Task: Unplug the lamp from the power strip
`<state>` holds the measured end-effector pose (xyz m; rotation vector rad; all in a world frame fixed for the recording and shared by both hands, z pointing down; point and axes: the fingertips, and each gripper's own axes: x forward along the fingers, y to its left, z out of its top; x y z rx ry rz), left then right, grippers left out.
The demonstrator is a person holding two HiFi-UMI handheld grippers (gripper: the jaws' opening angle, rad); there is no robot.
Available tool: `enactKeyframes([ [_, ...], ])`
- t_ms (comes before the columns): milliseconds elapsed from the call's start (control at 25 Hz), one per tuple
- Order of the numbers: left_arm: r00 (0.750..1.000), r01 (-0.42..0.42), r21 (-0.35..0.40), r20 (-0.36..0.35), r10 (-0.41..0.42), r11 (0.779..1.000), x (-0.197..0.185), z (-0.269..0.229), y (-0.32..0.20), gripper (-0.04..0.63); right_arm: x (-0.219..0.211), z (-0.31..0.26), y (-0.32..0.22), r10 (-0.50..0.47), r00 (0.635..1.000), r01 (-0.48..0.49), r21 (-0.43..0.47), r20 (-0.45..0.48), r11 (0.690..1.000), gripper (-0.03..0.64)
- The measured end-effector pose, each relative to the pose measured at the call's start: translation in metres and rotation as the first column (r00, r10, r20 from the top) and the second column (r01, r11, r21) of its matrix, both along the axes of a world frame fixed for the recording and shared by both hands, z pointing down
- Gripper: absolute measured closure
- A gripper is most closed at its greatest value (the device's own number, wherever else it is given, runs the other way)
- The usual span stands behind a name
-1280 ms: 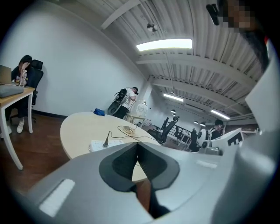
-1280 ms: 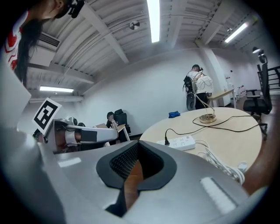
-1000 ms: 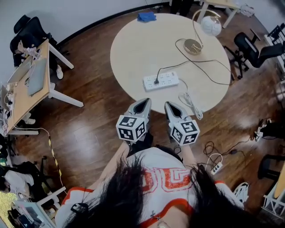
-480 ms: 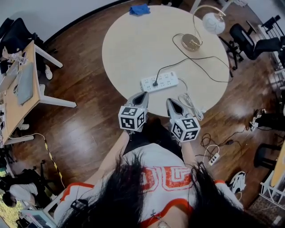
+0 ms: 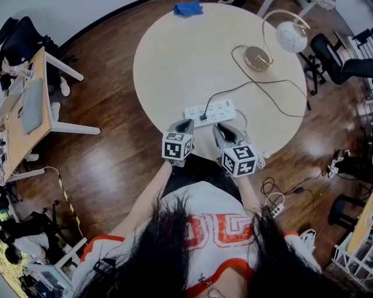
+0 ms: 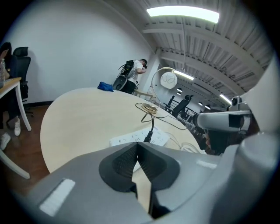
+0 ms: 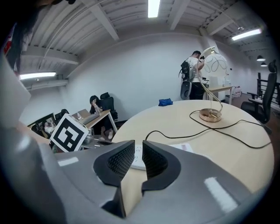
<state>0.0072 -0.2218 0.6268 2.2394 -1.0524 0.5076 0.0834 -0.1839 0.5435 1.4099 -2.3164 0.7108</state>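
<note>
A white power strip [image 5: 211, 111] lies near the round table's [image 5: 175, 52] front edge. A black plug [image 5: 204, 117] sits in it, and its cord runs to the brass lamp base [image 5: 257, 58] under a white globe [image 5: 290, 36]. My left gripper [image 5: 185, 123] is shut and empty just short of the strip's left end; the left gripper view shows the strip [image 6: 131, 138] and plug [image 6: 148, 135] beyond its tips [image 6: 136, 146]. My right gripper [image 5: 221, 128] is close in front of the strip's right part. Its jaws [image 7: 138, 151] have just been opening and stand slightly apart with nothing between them.
A blue cloth [image 5: 187, 8] lies at the table's far edge. The strip's own white cable [image 5: 249, 129] is coiled at the front right edge. A desk [image 5: 29, 110] stands at the left, office chairs [image 5: 341, 55] at the right. Another power strip [image 5: 279, 204] lies on the floor.
Both grippers have moved forward and down to the table's front edge, right up to the power strip. The plug and lamp have not moved.
</note>
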Motion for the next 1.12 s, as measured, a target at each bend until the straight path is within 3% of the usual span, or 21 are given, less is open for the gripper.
enactKeyframes([
  [400,0.996,0.021,-0.095,0.087,-0.013,0.995,0.004,0.03,-0.011,0.595,-0.02,0.045,-0.033,-0.162,0.984,0.154,-0.1,-0.08,0.983,0.537],
  [680,0.994,0.013,-0.116,0.106,-0.001,0.993,0.003,0.034,-0.009,0.594,-0.036,0.074,-0.042,-0.277,0.945,0.249,-0.169,-0.17,0.954,0.491],
  [920,0.985,0.017,-0.111,0.174,0.002,0.994,0.005,0.031,-0.008,0.594,-0.045,0.087,-0.046,-0.319,0.927,0.283,-0.192,-0.196,0.94,0.511],
  [1120,0.988,0.042,-0.145,0.151,-0.02,0.989,0.001,0.033,-0.008,0.594,-0.048,0.088,-0.046,-0.349,0.916,0.315,-0.184,-0.198,0.931,0.531],
])
